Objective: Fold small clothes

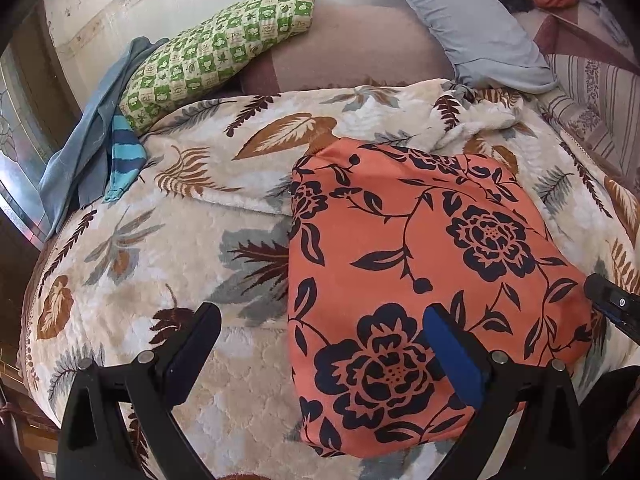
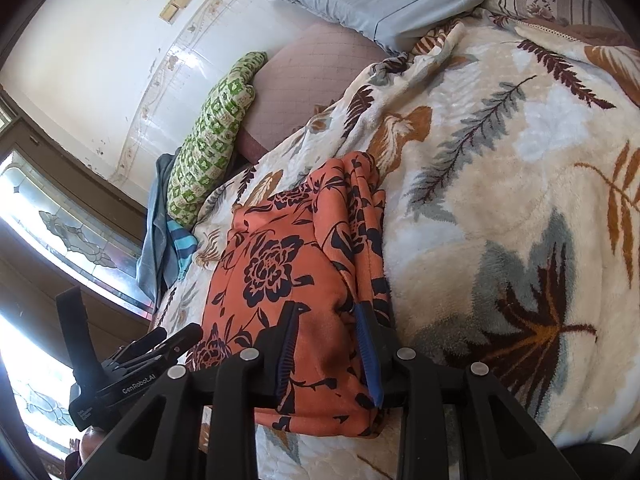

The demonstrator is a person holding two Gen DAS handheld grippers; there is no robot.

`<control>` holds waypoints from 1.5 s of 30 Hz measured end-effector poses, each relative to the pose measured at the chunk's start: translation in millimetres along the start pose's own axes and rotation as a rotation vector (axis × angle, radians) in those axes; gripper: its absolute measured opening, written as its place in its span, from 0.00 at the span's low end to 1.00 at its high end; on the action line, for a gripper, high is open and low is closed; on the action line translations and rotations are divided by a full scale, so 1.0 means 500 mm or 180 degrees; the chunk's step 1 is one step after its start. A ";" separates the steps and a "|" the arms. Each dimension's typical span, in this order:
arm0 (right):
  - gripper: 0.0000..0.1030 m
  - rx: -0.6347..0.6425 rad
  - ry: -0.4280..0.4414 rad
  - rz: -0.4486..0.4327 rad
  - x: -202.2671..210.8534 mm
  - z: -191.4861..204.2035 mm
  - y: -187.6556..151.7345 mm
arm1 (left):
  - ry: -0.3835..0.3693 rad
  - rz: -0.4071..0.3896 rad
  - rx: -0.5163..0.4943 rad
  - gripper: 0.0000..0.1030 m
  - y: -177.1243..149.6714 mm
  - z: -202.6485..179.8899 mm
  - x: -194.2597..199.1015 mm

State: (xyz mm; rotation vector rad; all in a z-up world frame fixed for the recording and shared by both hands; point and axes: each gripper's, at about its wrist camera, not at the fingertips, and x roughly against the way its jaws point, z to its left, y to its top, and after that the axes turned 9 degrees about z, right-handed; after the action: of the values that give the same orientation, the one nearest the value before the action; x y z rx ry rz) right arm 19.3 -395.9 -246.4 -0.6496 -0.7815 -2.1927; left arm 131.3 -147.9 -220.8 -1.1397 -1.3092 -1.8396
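Note:
An orange garment with dark blue flowers (image 1: 420, 264) lies folded into a rough rectangle on the leaf-patterned blanket (image 1: 168, 240). My left gripper (image 1: 320, 320) is open wide and empty, its right finger (image 1: 452, 348) over the garment's near part and its left finger (image 1: 192, 344) over bare blanket. In the right wrist view my right gripper (image 2: 330, 320) straddles the near edge of the garment (image 2: 280, 264), with cloth bunched between the fingers. The gap is partly closed. The right gripper's tip shows at the left view's right edge (image 1: 608, 296).
A green checked pillow (image 1: 216, 56), a blue cloth (image 1: 80, 140) and a striped teal piece (image 1: 126, 152) lie at the back left. A grey-blue pillow (image 1: 472, 20) and a pink cushion (image 1: 352, 52) lie at the back. A window (image 2: 60, 232) stands at the left.

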 end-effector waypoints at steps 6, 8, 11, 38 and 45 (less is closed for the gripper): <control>0.34 -0.0006 0.0010 0.0001 0.000 -0.002 0.001 | 0.0001 0.0004 -0.0002 0.98 0.000 0.001 0.000; 0.35 -0.0006 0.0011 0.0000 0.000 -0.002 0.002 | -0.0001 0.0010 0.0001 0.98 -0.001 0.001 -0.001; 0.35 -0.0006 0.0015 0.0006 0.000 -0.003 0.002 | -0.0004 0.0019 0.0005 0.99 0.000 0.002 -0.002; 0.58 -0.0375 0.0052 0.0435 -0.082 -0.025 0.130 | -0.0463 0.0354 0.0185 0.98 0.092 0.058 -0.079; 0.58 -0.0248 -0.0117 0.0656 -0.132 -0.005 0.152 | -0.0862 0.0613 0.0316 0.98 0.069 0.045 -0.133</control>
State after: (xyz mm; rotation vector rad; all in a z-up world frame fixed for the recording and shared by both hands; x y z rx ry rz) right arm 117.3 -411.1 -265.0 -0.7760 -0.6210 -2.0357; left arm 197.1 -138.6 -262.3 -1.4445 -1.3675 -1.5047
